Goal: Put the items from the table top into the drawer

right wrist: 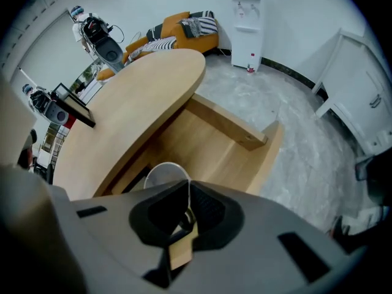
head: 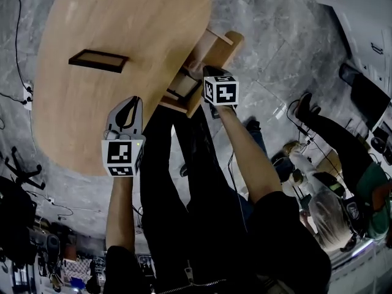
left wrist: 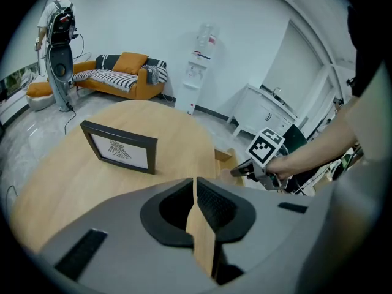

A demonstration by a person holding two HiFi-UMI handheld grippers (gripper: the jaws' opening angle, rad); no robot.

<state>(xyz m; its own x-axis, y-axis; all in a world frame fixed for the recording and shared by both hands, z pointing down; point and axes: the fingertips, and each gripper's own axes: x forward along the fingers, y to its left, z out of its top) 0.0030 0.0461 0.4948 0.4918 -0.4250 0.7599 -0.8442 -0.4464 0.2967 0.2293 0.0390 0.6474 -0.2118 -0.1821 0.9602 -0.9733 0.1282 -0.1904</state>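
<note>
Oval surface of smooth pale wood. Black rectangular picture frame, standing, toward the surface's left edge. Open wooden drawer — a plain flat-walled box — jutting from under the right edge. Right hand-held gripper, grey shell with ribbed black pads, pointed steeply down over the drawer, clamped on the rim of a thin pale round disc. Left hand-held gripper, tilted down over the near edge — jaws together, nothing between them.

grey marble floor, orange sofa, white water dispenser, white walls.
</note>
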